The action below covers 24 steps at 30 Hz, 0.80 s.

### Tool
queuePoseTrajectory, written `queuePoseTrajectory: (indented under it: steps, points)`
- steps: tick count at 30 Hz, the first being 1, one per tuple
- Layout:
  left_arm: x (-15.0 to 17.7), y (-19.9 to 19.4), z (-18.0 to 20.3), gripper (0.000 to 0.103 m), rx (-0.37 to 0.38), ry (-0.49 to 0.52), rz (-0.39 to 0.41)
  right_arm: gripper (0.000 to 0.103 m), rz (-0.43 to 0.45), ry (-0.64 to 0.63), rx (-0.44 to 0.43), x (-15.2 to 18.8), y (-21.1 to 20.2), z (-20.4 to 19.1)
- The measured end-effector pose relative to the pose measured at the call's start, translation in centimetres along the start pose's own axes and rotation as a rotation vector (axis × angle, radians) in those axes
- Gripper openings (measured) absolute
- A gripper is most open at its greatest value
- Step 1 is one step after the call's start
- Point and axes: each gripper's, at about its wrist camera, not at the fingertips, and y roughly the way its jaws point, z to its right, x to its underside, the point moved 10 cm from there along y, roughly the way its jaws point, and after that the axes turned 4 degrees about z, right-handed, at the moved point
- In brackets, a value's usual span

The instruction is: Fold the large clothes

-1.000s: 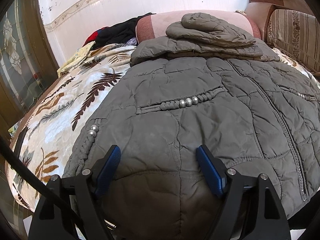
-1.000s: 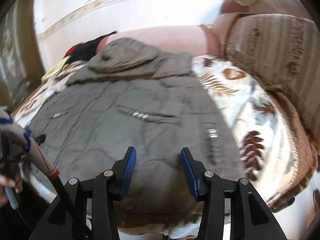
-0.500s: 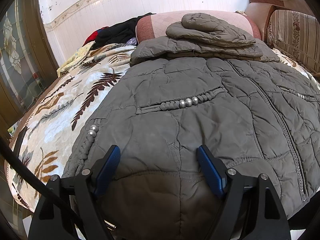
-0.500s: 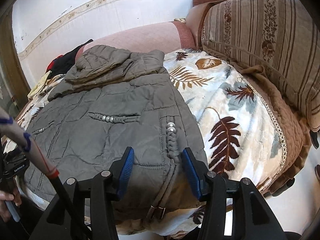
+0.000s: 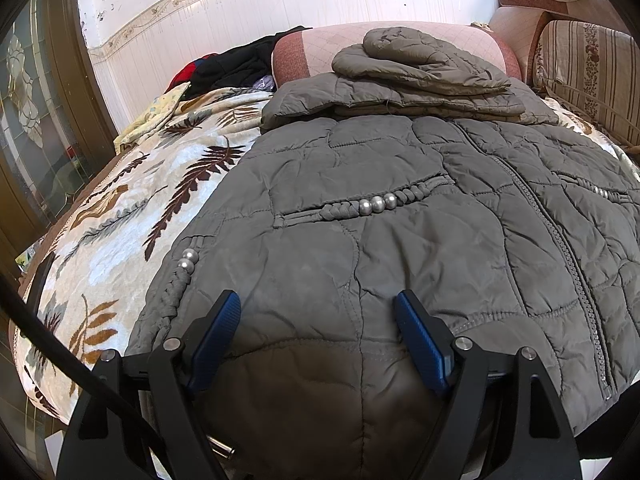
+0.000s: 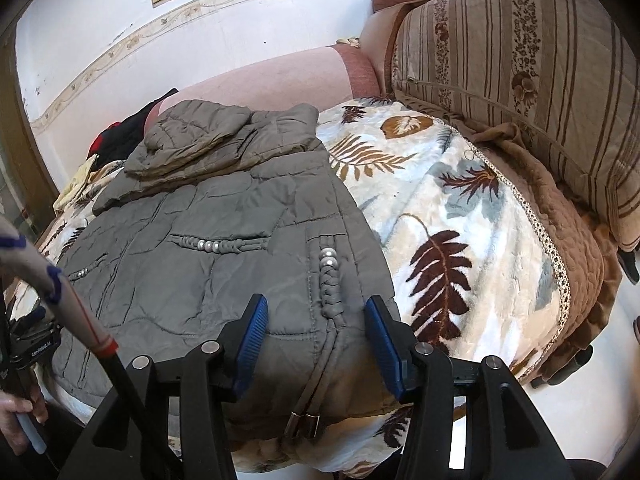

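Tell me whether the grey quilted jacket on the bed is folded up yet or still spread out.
Partly folded. The jacket has its body spread flat over the leaf-print blanket, while its hood and sleeves are folded at the top.

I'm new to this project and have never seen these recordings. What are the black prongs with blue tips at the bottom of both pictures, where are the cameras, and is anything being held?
There is no robot here. A person carries a handheld two-finger tool in each hand, and a wide-angle camera on each tool looks forward along its fingers. One picture comes from the left tool, the other from the right tool. The blue tips are the gripping pads.

Both look down at a grey quilted jacket spread on a leaf-patterned blanket over a sofa, its top part already folded over. The left tool's jaws stand wide over the near hem, its pads not pressing the fabric. The right tool's jaws stand either side of the braided cord at the jacket's corner, also open. Nothing is gripped.
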Motion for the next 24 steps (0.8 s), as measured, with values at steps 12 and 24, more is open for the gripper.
queuePoseTrajectory:
  steps: [12,24]
  points:
    - [0.2,-2.1,-1.1,0.079,0.029,-0.083,0.006,0.061,0.013,0.042,0.017,-0.2,-0.3,1.3]
    - [3.1,-1.9,-12.8,0.078,0.028,-0.521,-0.093,0.061,-0.025,0.136,-0.011,0.4,0.1,2.6]
